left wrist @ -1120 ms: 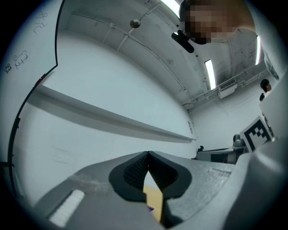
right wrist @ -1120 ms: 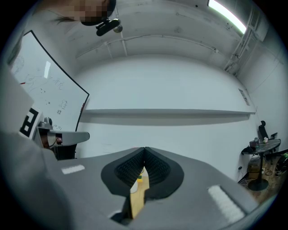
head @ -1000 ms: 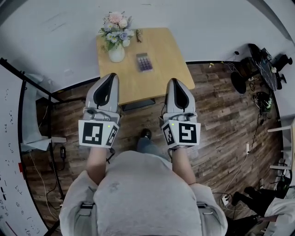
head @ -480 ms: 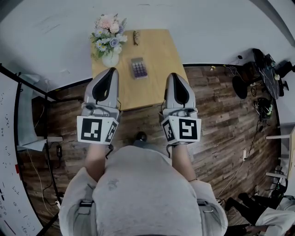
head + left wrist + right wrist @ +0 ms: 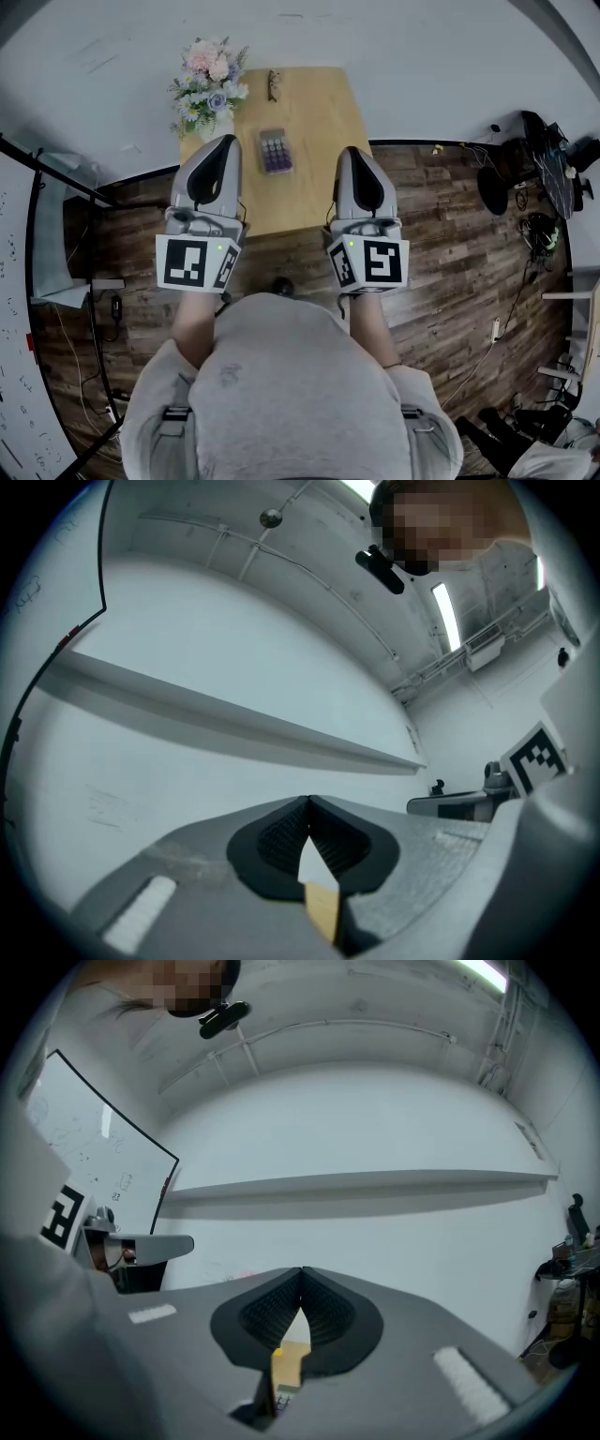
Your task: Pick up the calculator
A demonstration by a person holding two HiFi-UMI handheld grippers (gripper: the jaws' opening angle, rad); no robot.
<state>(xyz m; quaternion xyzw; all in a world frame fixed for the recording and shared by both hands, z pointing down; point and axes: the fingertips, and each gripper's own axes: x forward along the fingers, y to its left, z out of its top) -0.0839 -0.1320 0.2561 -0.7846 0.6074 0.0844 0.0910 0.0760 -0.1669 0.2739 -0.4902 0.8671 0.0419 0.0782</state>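
A grey calculator (image 5: 275,151) with purple keys lies on the wooden table (image 5: 319,122), near its middle. My left gripper (image 5: 217,147) hangs over the table's near left corner, shut with nothing in it. My right gripper (image 5: 354,157) is over the near right edge, also shut and empty. The calculator sits between the two, slightly beyond their tips. In the left gripper view the gripper (image 5: 308,803) has its tips touching, with a sliver of table below. The right gripper view shows the gripper (image 5: 301,1274) shut too, and the calculator (image 5: 282,1397) peeks through the gap beneath.
A white vase of flowers (image 5: 207,86) stands at the table's far left corner. A pair of glasses (image 5: 273,82) lies at the far edge. A white wall (image 5: 394,47) runs behind the table. A whiteboard stand (image 5: 47,234) is on the left; cables and gear (image 5: 534,178) on the right.
The person has stepped toward the table. Both grippers have moved forward over its near edge, and the calculator now lies closer to their tips. Both stay shut.
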